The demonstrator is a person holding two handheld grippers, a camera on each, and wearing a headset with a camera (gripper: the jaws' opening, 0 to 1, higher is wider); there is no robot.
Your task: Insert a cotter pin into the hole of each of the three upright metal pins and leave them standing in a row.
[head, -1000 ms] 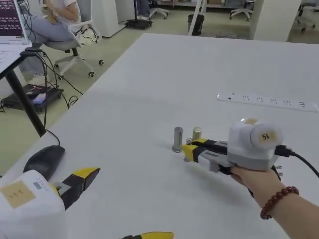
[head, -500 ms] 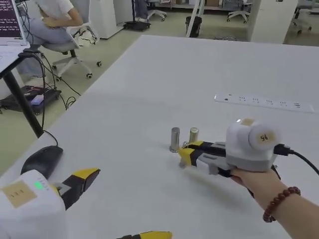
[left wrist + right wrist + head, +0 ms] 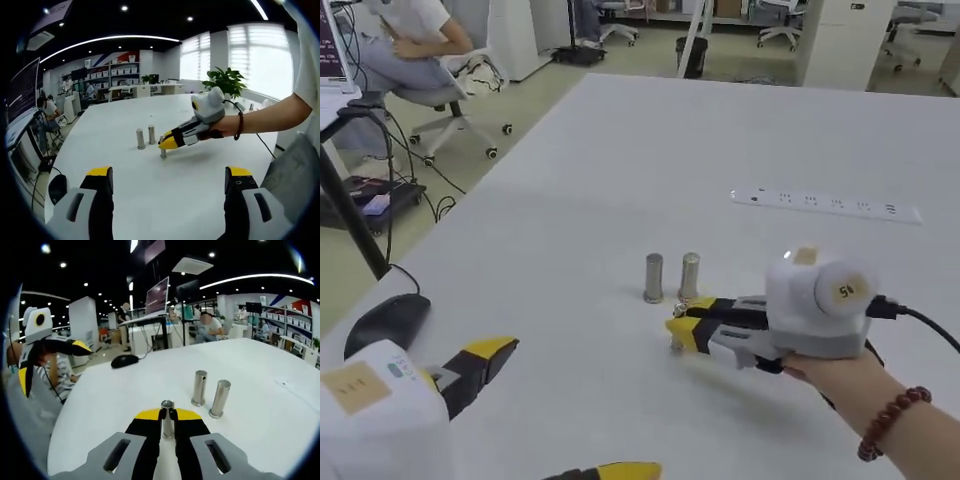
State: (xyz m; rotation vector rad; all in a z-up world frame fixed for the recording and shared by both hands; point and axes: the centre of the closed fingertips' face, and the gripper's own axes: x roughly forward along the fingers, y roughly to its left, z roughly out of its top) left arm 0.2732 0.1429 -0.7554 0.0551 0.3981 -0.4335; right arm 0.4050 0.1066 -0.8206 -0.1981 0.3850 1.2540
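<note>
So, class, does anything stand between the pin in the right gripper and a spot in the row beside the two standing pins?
Nothing visible does. The right gripper holds its pin upright close to the two standing pins, with bare table between. The left gripper is open and well away.

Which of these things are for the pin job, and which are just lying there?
For the job: first standing pin; second standing pin; third pin, gripped by the right gripper; left gripper, open.
Just lying about: power strip; computer mouse.
</note>
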